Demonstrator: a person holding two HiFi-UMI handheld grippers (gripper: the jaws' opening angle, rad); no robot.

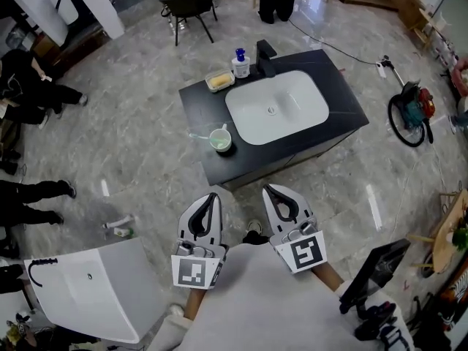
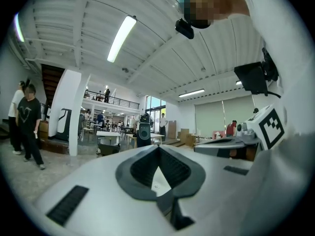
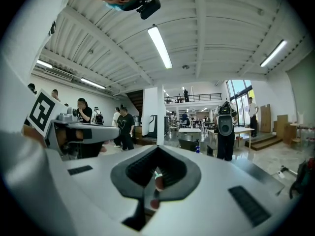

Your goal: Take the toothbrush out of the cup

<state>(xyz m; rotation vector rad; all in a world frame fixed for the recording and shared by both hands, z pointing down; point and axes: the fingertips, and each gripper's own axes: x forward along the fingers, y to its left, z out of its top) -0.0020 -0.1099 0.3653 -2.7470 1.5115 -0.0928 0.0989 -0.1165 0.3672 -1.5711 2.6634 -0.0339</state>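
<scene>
In the head view a pale green cup point(image 1: 220, 139) stands on the front left of a black counter point(image 1: 199, 107), beside a white basin point(image 1: 276, 106). A light toothbrush point(image 1: 200, 135) leans out of the cup to the left. My left gripper point(image 1: 213, 197) and right gripper point(image 1: 268, 190) are held side by side close to my body, short of the counter and well apart from the cup. Both point level toward it, jaws together and nothing in them. In the gripper views, the left gripper point(image 2: 158, 149) and right gripper point(image 3: 157, 149) look out across a large hall.
On the counter's back edge are a black tap point(image 1: 265, 57), a blue-capped bottle point(image 1: 240, 63) and a tray with a yellow block point(image 1: 219, 80). A second white basin point(image 1: 88, 287) lies at lower left. People stand at the left, a black stool point(image 1: 189, 2) beyond, a power tool point(image 1: 409, 108) at right.
</scene>
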